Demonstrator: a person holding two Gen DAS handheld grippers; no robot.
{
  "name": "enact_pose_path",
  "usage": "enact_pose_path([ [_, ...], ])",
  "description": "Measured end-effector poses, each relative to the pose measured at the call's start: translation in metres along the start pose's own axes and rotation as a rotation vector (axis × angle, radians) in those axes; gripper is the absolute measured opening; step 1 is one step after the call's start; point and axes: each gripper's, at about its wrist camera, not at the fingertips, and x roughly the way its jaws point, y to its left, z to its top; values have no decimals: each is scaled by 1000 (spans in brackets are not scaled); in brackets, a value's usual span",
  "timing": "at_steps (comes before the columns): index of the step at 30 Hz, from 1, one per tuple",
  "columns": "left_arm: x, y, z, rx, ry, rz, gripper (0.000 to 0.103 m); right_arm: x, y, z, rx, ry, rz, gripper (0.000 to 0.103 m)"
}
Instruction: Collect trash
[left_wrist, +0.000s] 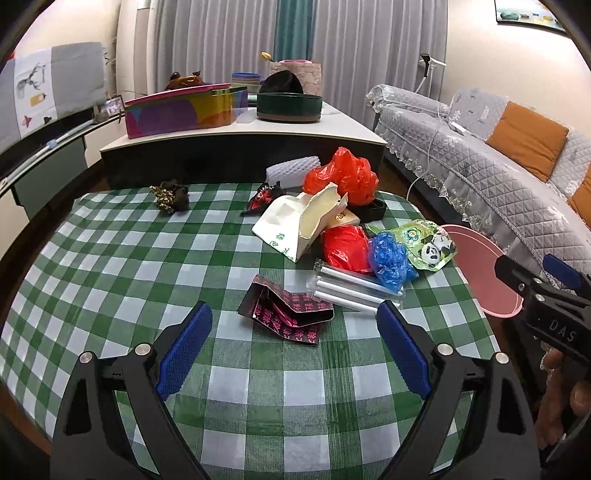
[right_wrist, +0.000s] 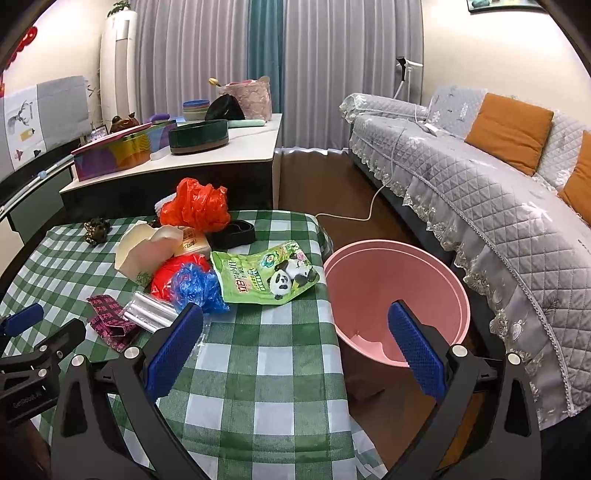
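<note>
We see the trash heaped toward the far right of the table (left_wrist: 110, 258): a torn carton (left_wrist: 317, 218) in the middle, a crumpled bag (left_wrist: 341, 175) behind it, a panda pouch (right_wrist: 266, 275) to its right. Nearer us lie a bundle of tubes (left_wrist: 354, 286) and – to its left – a flattened wrapper (left_wrist: 288, 314). The bin (right_wrist: 399, 295) stands on the floor, just beside the table's right edge.

Plastics, foil and paper on a checked cloth

The counter (left_wrist: 110, 258) wore a smooth, faintly sheened checked cloth. The red bags (left_wrist: 343, 177) and blue bag (left_wrist: 391, 262) were thin, crinkled glossy plastic; the panda pouch (right_wrist: 266, 273) shiny printed film; the torn carton (left_wrist: 295, 221) matt paperboard. The pink bin (right_wrist: 399, 288) was smooth matt plastic. The left gripper (left_wrist: 293, 345) had textured blue pads on matt black plastic.
</note>
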Motion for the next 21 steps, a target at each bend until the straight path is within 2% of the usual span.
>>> enact_pose_path([
  [21,-1,1,0,1,3,-1,87,-2,6,0,-16,-10,6,98],
])
